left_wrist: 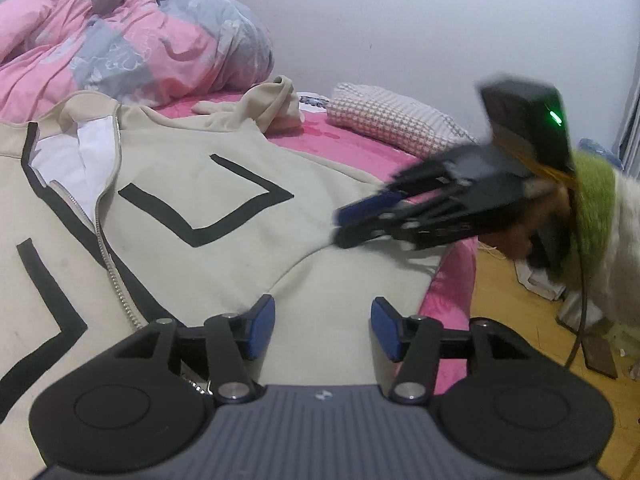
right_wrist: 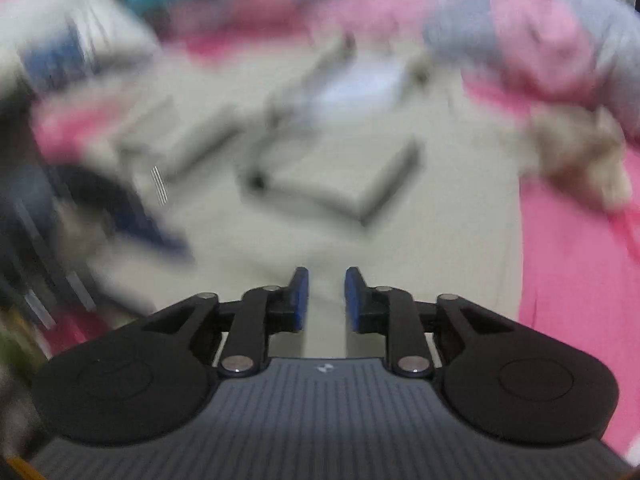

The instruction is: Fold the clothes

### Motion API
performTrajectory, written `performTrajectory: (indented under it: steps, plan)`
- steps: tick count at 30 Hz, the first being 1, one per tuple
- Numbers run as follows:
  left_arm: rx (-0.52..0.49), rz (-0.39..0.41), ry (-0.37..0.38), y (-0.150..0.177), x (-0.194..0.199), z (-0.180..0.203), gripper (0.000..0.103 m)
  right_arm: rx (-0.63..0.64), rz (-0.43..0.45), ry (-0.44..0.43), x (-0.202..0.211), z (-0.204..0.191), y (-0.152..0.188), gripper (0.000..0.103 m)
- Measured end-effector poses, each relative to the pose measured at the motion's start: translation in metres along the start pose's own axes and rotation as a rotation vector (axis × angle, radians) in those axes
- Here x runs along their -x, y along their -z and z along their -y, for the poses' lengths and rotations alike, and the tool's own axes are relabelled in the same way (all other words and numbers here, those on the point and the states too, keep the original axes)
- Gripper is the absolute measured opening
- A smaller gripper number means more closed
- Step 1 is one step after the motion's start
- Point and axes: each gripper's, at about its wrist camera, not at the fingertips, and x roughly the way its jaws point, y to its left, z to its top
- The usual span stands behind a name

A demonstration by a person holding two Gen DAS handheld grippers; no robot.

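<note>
The left gripper (left_wrist: pixel 322 330) is held wide open, nothing between its blue pads (left_wrist: pixel 261 326), and is poised just above the lower part of the jacket (left_wrist: pixel 192 208). The right gripper (right_wrist: pixel 326 298) is partly open, a narrow gap being left between its pads (right_wrist: pixel 300 300), and nothing is gripped there either; cream cloth is seen through the gap. In the left wrist view the right gripper (left_wrist: pixel 340 224) is seen from the side, blurred, its tips reaching down to the jacket's right edge near a fold; whether the cloth is touched cannot be told.

The jacket is spread front-up on the bed (left_wrist: pixel 360 148). It is cream with black angular stripes, and its zip (left_wrist: pixel 108 216) is undone at the top, where a white lining is shown. One sleeve (left_wrist: pixel 276 104) is bunched at the far side on the pink sheet. Behind it a pink and grey quilt (left_wrist: pixel 132 40) is heaped against the wall, and a checked pillow (left_wrist: pixel 384 120) lies to the right. A green cuff (left_wrist: pixel 592 208) is worn on the arm holding the right gripper, above a wooden floor (left_wrist: pixel 504 288). The right wrist view is heavily blurred.
</note>
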Motion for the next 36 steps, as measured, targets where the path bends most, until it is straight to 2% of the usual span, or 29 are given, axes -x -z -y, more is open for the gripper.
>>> performTrajectory:
  steps: [1, 5, 7, 8, 10, 12, 15, 16, 18, 22, 24, 26, 28, 30, 32, 33, 36]
  plan:
    - [0.004, 0.001, 0.001, 0.001, 0.001, 0.0, 0.055, -0.038, 0.076, -0.004, 0.01, 0.005, 0.015, 0.021]
    - [0.029, 0.004, -0.007, -0.004, 0.006, -0.003, 0.055, -0.231, 0.07, -0.01, 0.041, 0.023, 0.042, 0.021]
    - [0.031, 0.048, -0.031, -0.009, 0.017, -0.002, 0.053, -0.294, 0.036, 0.004, 0.054, 0.027, 0.041, 0.023]
    - [0.026, 0.078, -0.043, -0.011, 0.024, -0.002, 0.053, -0.331, 0.026, 0.016, 0.06, 0.031, 0.038, 0.024]
    - [0.024, 0.133, -0.064, -0.017, 0.036, -0.003, 0.053, -0.39, 0.075, 0.024, 0.07, 0.031, 0.023, 0.025]
    - [0.029, 0.182, -0.084, -0.024, 0.048, -0.006, 0.053, -0.439, 0.157, -0.004, 0.08, 0.036, 0.0, 0.026]
    - [0.035, 0.184, -0.122, -0.032, 0.046, -0.018, 0.053, -0.483, 0.252, -0.052, 0.077, 0.042, -0.042, 0.028]
    - [0.036, 0.178, -0.136, -0.034, 0.043, -0.023, 0.051, -0.498, 0.274, -0.075, 0.069, 0.044, -0.057, 0.028]
    - [0.051, 0.14, -0.155, -0.033, 0.03, -0.035, 0.035, -0.526, 0.317, -0.121, 0.052, 0.049, -0.085, 0.029]
    - [0.126, 0.047, -0.141, -0.021, 0.003, -0.063, 0.028, -0.592, 0.273, -0.151, -0.016, 0.065, -0.133, 0.032]
    - [0.194, 0.049, -0.104, -0.014, 0.001, -0.077, 0.026, -0.624, 0.251, -0.166, -0.051, 0.072, -0.157, 0.032]
    - [0.27, 0.065, -0.053, -0.011, 0.003, -0.091, 0.025, -0.66, 0.225, -0.147, -0.086, 0.083, -0.174, 0.033]
    - [0.333, 0.076, -0.01, -0.008, 0.004, -0.103, 0.017, -0.701, 0.206, -0.131, -0.121, 0.094, -0.191, 0.033]
    - [0.384, 0.086, 0.029, -0.004, 0.004, -0.114, 0.017, -0.736, 0.192, -0.118, -0.152, 0.109, -0.2, 0.035]
    - [0.399, 0.092, 0.046, -0.002, 0.004, -0.117, 0.017, -0.771, 0.187, -0.058, -0.178, 0.124, -0.207, 0.041]
    - [0.397, 0.094, 0.047, -0.002, 0.004, -0.116, 0.017, -0.793, 0.184, -0.029, -0.189, 0.131, -0.208, 0.041]
    - [0.386, 0.098, 0.043, -0.002, 0.005, -0.114, 0.017, -0.894, 0.186, -0.008, -0.213, 0.153, -0.206, 0.042]
